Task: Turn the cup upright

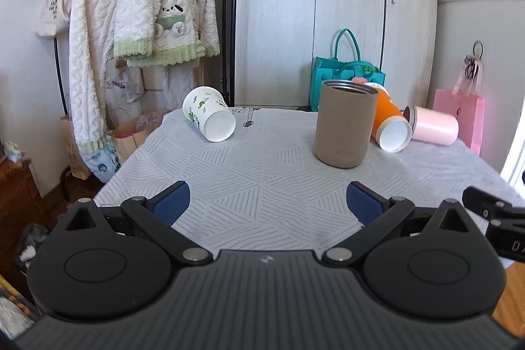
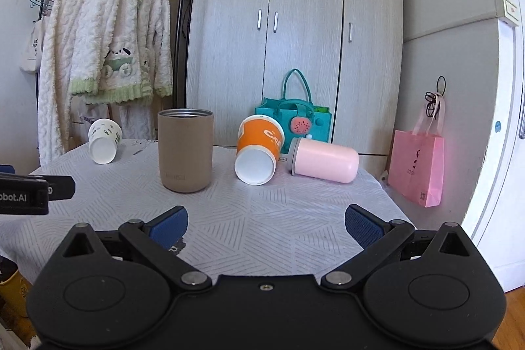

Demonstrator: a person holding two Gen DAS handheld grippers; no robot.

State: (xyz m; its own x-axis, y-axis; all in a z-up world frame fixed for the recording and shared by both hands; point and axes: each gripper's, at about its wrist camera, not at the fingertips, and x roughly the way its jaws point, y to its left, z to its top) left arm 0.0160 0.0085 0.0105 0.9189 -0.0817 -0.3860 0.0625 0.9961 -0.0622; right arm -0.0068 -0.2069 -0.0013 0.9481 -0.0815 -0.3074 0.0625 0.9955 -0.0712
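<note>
A tan metal tumbler (image 1: 344, 123) (image 2: 185, 150) stands upright on the table. A white paper cup with green print (image 1: 210, 113) (image 2: 104, 140) lies on its side at the far left. An orange paper cup (image 1: 390, 120) (image 2: 259, 148) lies on its side, base toward me. A pink tumbler (image 1: 433, 125) (image 2: 323, 161) lies on its side at the right. My left gripper (image 1: 267, 202) is open and empty above the near table. My right gripper (image 2: 265, 223) is open and empty, in front of the orange cup.
The table wears a grey patterned cloth (image 1: 262, 186) (image 2: 262, 218). Behind it are a wardrobe (image 2: 295, 38), a teal bag (image 2: 295, 117), a pink gift bag (image 2: 416, 166) and a rack of fleece robes (image 1: 131, 22). The other gripper shows at each view's edge (image 1: 492, 215) (image 2: 29, 192).
</note>
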